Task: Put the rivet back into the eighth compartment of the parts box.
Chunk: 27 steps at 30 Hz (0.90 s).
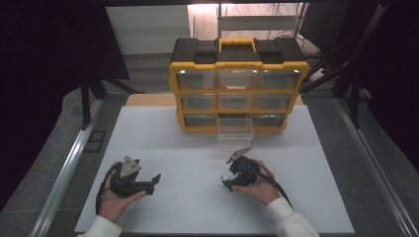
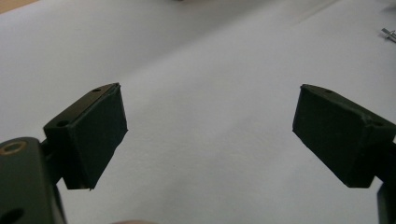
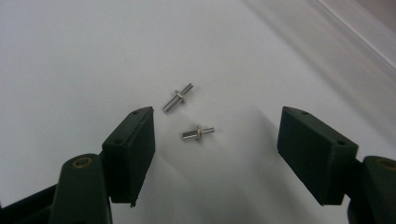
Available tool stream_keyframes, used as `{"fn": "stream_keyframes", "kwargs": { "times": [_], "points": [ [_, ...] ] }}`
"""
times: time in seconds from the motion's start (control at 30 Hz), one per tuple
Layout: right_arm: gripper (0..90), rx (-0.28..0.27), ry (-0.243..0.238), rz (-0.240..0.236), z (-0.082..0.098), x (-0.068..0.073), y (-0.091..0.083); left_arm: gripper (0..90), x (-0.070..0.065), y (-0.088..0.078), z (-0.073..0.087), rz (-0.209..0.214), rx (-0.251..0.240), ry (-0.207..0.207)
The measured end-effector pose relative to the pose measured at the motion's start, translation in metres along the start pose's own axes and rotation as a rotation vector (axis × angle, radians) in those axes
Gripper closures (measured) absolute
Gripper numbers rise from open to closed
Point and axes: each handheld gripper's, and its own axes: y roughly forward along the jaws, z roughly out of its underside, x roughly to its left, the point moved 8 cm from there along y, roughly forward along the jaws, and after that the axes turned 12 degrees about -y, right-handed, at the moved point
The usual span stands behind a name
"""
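A: The right gripper [image 3: 215,135] is hanging low over the white mat [image 1: 188,207], jaws spread wide with nothing between the pads. Two small metal pins are lying on the mat just beyond the jaw tips: the nearer pin [image 3: 198,133] is sitting between the two jaws' lines, and the farther pin [image 3: 178,97] is lying just past it, angled toward the left jaw.

B: And the left gripper [image 2: 210,135]?

A: It is resting in the person's left hand [image 1: 114,200] at the near left of the mat, jaws also wide open and empty, pointing across bare mat.

B: So the right one is going for the nearer pin. What is worrying you?

A: Mostly the pins themselves. They are thin and round, each with a small collar, so if the pads are coming in a bit high, I'd expect the pin to roll or squirt out rather than seat. The two are also lying near each other; a closing jaw could be nudging the farther pin away, or pinching both at once.

B: Where would it be going afterwards?

A: Probably the clear drawer [image 1: 235,132] that is standing pulled out at the bottom middle of the yellow organizer [image 1: 239,91], at the far side of the mat. A weak pinch could be letting the pin slip on the way there, and it would be hard to find on that mat.
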Motion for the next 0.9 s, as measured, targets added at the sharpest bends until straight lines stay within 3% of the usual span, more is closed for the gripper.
{"fn": "stream_keyframes", "kwargs": {
  "times": [0.37, 0.9],
  "points": [
    [40.8, 0.001, 0.000, -0.011, -0.0004, -0.0024, 0.0018, 10.4, 0.0027, 0.0014, 0.0001, -0.001, 0.000, -0.006],
    [64.2, 0.015, -0.054, -0.033, -0.0038, 0.0050, 0.0017, 10.4, 0.0032, 0.0016, 0.0004, -0.003, 0.002, -0.003]
  ]
}}
